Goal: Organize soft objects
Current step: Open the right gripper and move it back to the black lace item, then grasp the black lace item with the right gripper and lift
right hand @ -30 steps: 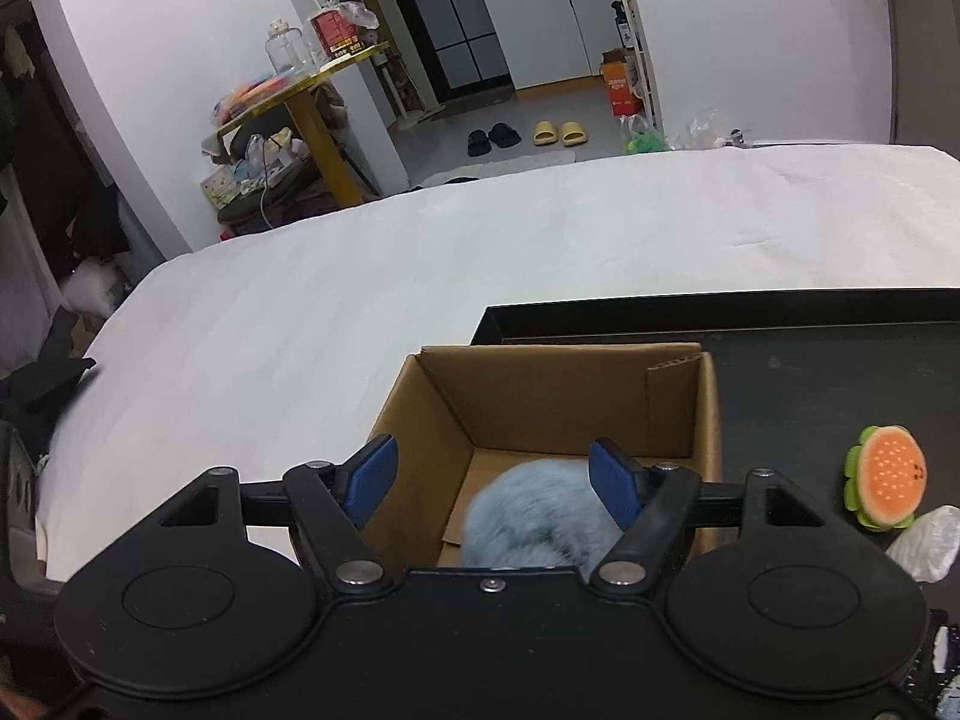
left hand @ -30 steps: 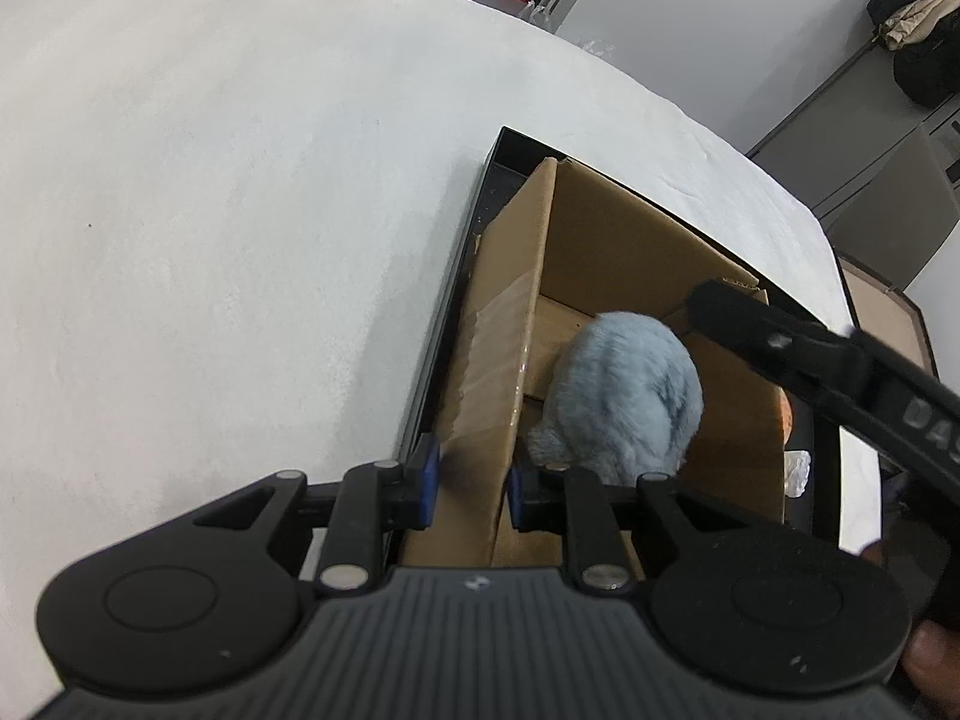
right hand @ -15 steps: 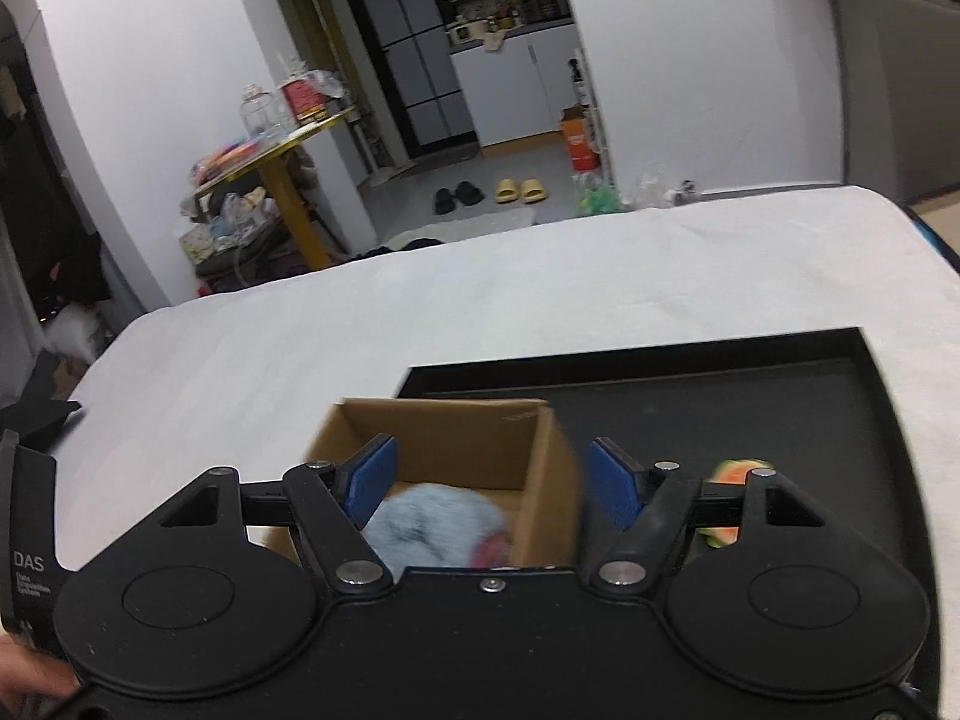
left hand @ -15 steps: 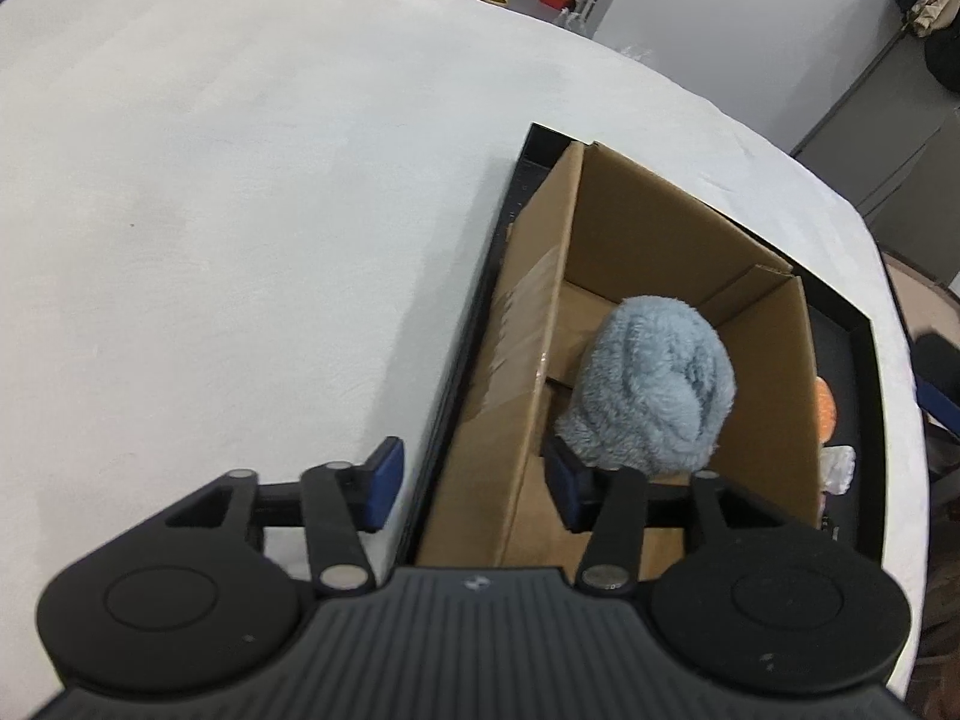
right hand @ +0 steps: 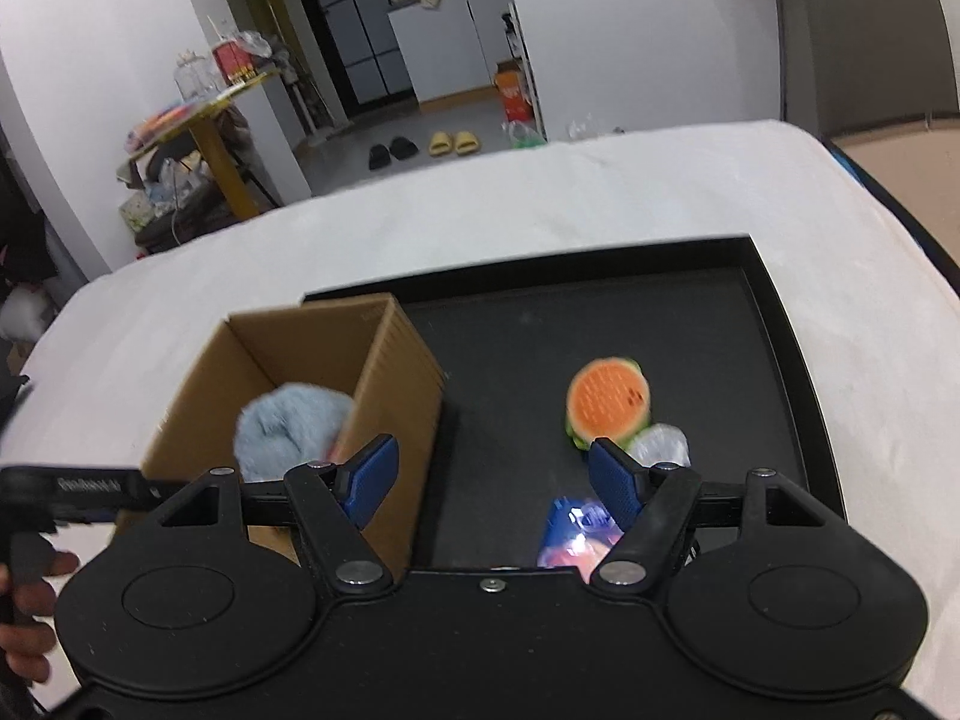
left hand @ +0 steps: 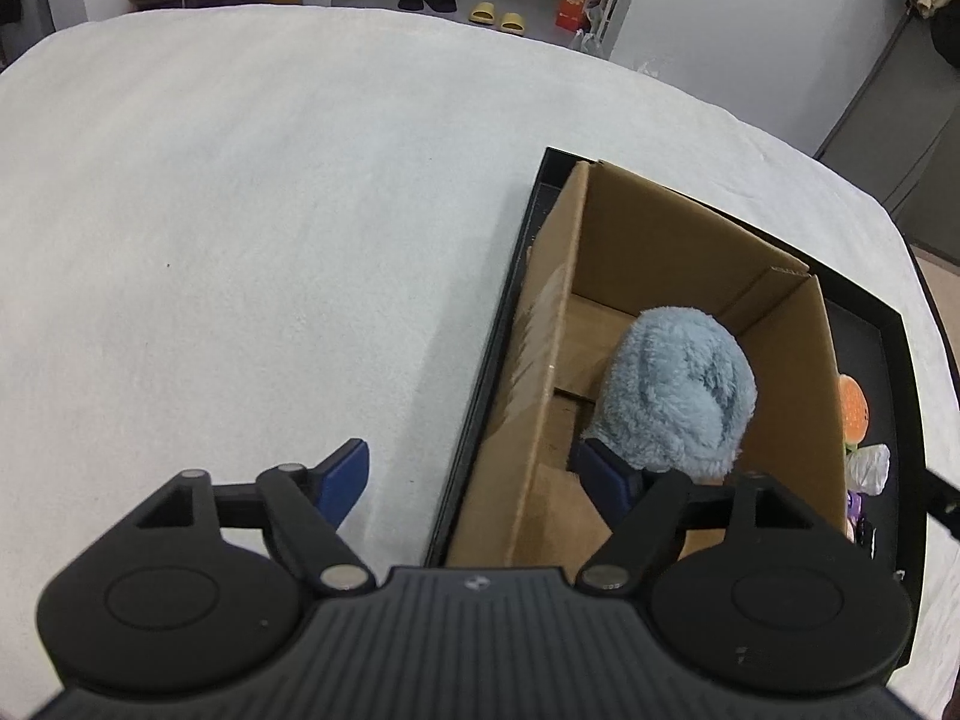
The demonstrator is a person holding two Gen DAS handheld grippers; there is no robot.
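Left gripper [left hand: 474, 471] wide open, jaws just been opening; one blue pad over the white cloth outside the tray, the other down inside the cardboard box [left hand: 678, 324], with the box's near-left wall standing between the two but pressed by neither. Nothing held.

Fluffy blue plush [left hand: 675, 393] resting inside the box, against the wall nearer the tray's middle, just beyond the inner pad — touching or not, cannot tell.

Box upright in the left end of the black tray [right hand: 780, 312], hard against the tray's left rim, flaps open.

Right gripper [right hand: 492, 474] also open and empty, hovering above the tray's bare floor between box and the small things at the near right.

Watermelon-patterned round toy [right hand: 607, 402] lying in the tray's right half, well apart from the box. Crumpled clear-white wrapper [right hand: 660, 444] just beside it toward the near edge. Blurred blue-and-pink packet [right hand: 576, 531] closer still, by the near rim, partly behind the right gripper's finger.

Tray sitting on a white-covered table [left hand: 240, 210], near its right edge. Bare hand [right hand: 30, 606] at the far left of the right wrist view, around a dark handle.
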